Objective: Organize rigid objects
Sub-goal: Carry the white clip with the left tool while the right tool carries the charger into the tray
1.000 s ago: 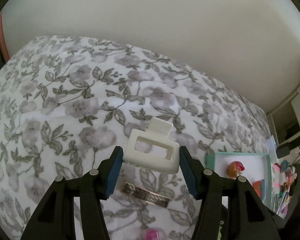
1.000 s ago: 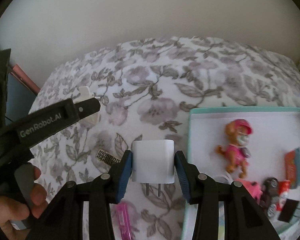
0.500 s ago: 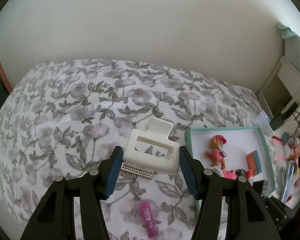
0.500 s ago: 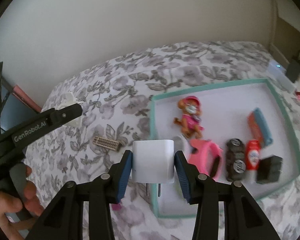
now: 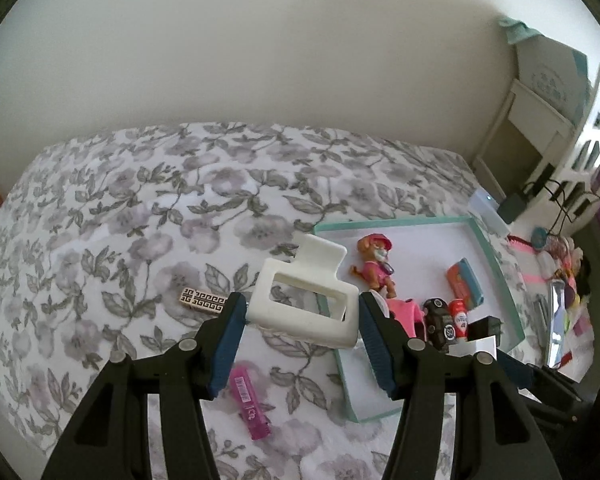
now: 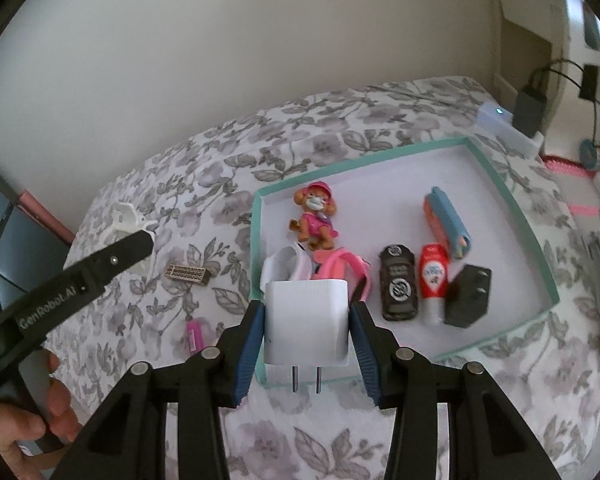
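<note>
My left gripper (image 5: pixel 300 316) is shut on a white hair claw clip (image 5: pixel 305 294), held above the bed just left of the teal-rimmed tray (image 5: pixel 496 256). My right gripper (image 6: pixel 306 320) is shut on a white plug adapter (image 6: pixel 306 322), prongs pointing down, over the tray's (image 6: pixel 512 204) near left corner. The tray holds a pink dog figure (image 6: pixel 314 216), a pink and white band (image 6: pixel 340 268), a black toy car (image 6: pixel 398 284), a red tube (image 6: pixel 434 280), a black plug (image 6: pixel 470 296) and an orange and blue piece (image 6: pixel 448 224). The left gripper's arm shows in the right wrist view (image 6: pixel 112 260).
A patterned metal barrette (image 5: pixel 202 300) and a pink clip (image 5: pixel 250 406) lie on the floral bedspread (image 5: pixel 140 220) left of the tray. White furniture, cables and small clutter (image 5: pixel 556 240) stand off the bed's right side. A wall runs behind the bed.
Both grippers have swung right and risen with their loads. The tray has come fully into both views, and the plug adapter now hangs over its near left corner.
</note>
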